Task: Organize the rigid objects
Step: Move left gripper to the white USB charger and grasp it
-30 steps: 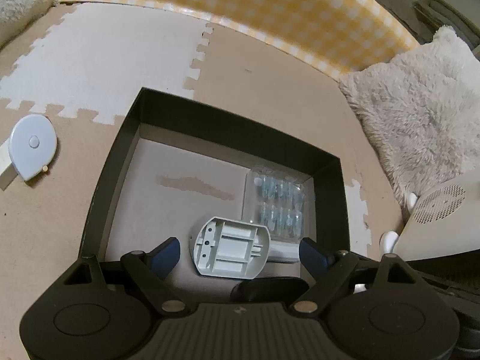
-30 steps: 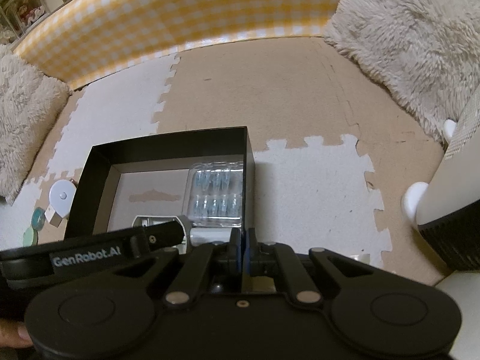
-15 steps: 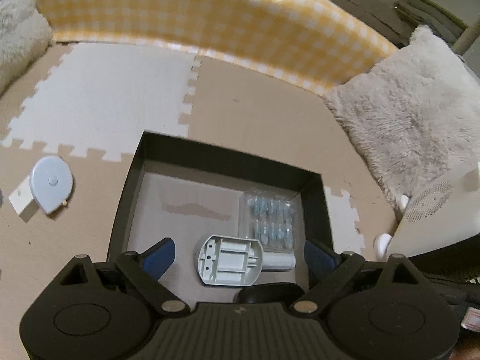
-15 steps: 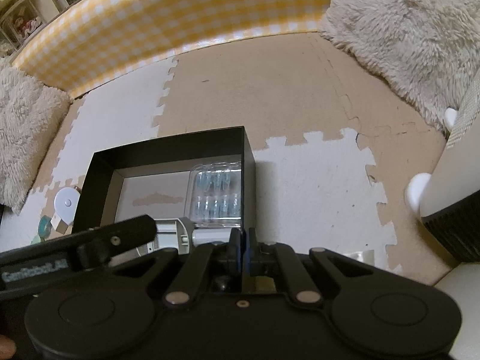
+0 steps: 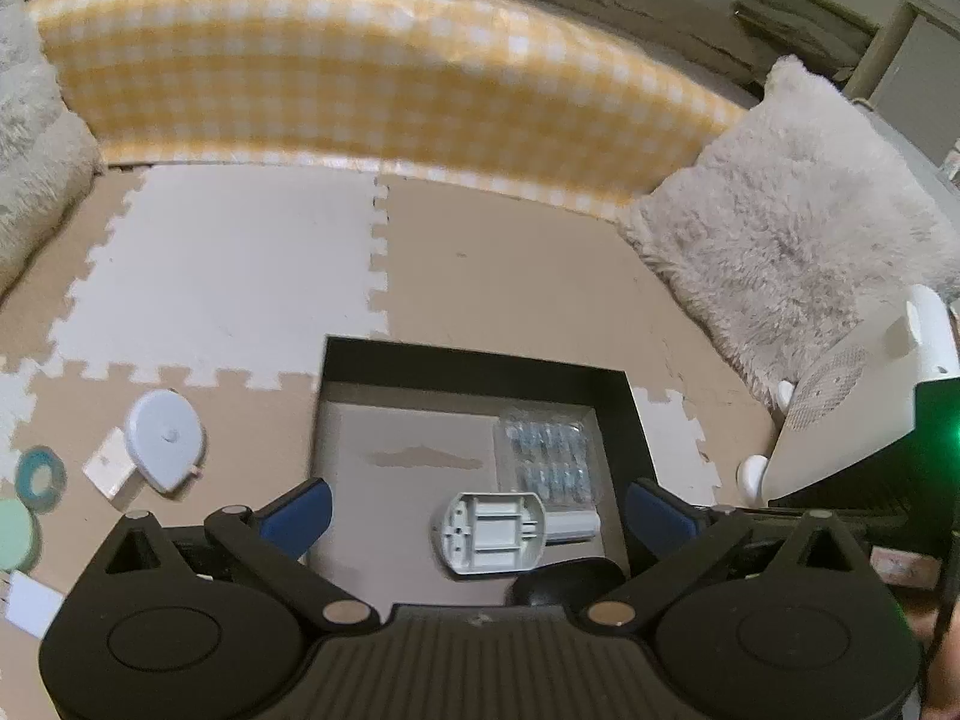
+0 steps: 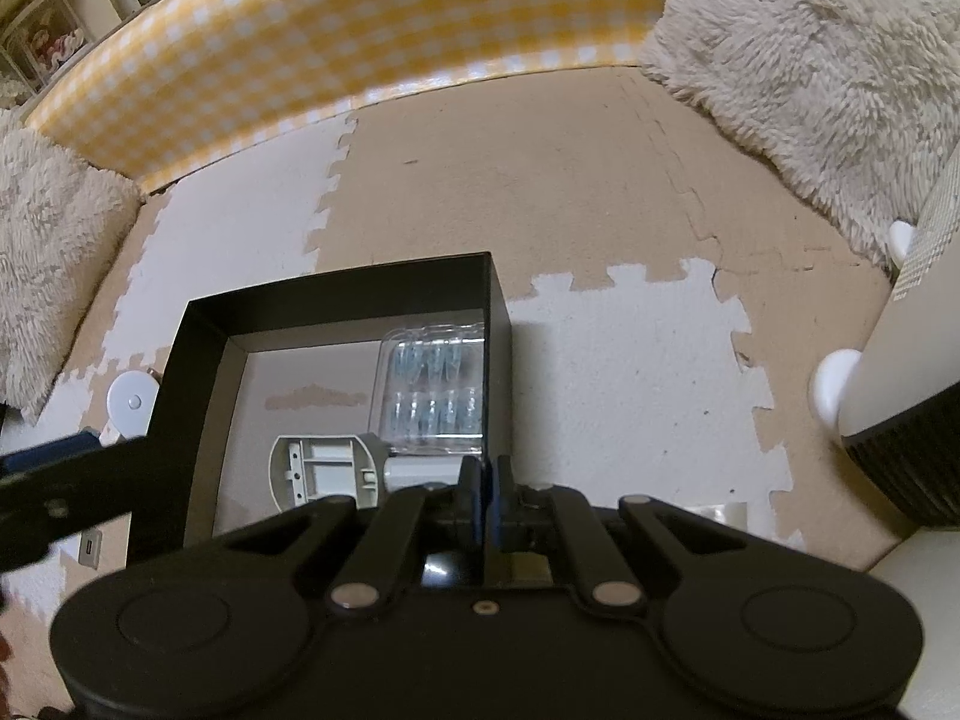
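A black open box (image 5: 474,363) (image 6: 336,294) sits on the foam floor mat. Inside it lie a clear blister pack of blue pieces (image 5: 549,456) (image 6: 432,387) and a grey plastic part with a white stub (image 5: 495,531) (image 6: 324,468). My left gripper (image 5: 477,510) hovers above the box's near side; its jaws are opening wide and touch nothing. My right gripper (image 6: 487,474) is shut at the box's near right corner. Whether it pinches the wall is hidden. On the mat left of the box lies a pale blue tape measure (image 5: 162,441) (image 6: 129,399).
A teal ring (image 5: 41,474), a green disc (image 5: 12,531) and white cards (image 5: 111,471) lie at the far left. Fluffy cushions (image 5: 798,252) and a yellow checked pad (image 5: 372,84) border the mat. A white appliance (image 5: 852,408) stands at the right.
My left gripper has risen and drawn back from the box with its jaws spread wider. The grey part stays lying in the box. The right gripper has kept still.
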The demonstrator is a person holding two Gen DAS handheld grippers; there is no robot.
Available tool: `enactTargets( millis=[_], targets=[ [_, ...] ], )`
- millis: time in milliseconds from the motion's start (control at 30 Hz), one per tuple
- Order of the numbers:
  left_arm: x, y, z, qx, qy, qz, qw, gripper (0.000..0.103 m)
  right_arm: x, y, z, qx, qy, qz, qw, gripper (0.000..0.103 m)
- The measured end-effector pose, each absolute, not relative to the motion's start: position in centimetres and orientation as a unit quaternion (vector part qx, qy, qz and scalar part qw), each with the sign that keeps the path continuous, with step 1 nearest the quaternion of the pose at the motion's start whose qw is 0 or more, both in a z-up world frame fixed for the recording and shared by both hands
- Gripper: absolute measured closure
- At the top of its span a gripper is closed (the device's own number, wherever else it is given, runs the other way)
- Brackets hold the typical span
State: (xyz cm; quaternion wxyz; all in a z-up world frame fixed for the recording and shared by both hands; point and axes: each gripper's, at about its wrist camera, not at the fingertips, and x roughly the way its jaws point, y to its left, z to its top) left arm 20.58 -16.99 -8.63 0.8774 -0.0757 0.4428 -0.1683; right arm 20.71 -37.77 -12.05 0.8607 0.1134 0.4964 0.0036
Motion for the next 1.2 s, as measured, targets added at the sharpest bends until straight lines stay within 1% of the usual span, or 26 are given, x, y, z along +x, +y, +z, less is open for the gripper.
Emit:
enactTargets(
  millis=[367, 667, 967, 1067, 1200],
  targets=[
    [20.4, -10.6, -6.4, -0.06, 0.414, -0.17, 0.892, 0.0, 20.7, -37.5, -12.0, 0.105, 0.497, 0.003, 0.862, 0.099],
    [20.6, -3.4, -6.2, -0.052, 0.427, -0.139, 0.892, 0.0, 20.7, -37.4, -12.0, 0.096, 0.497, 0.004, 0.862, 0.099],
    [20.3, 1.1, -8.6, -0.008, 0.482, -0.138, 0.865, 0.0, 20.7, -37.1, -12.0, 0.089, 0.497, 0.003, 0.863, 0.099],
    [20.7, 2.1, -10.2, -0.002, 0.513, -0.13, 0.848, 0.0, 20.7, -37.0, -12.0, 0.087, 0.497, 0.002, 0.863, 0.099],
    [21.3, 3.9, -12.9, -0.027, 0.555, -0.096, 0.826, 0.0, 20.7, -36.9, -11.9, 0.084, 0.497, 0.003, 0.864, 0.099]
  ],
)
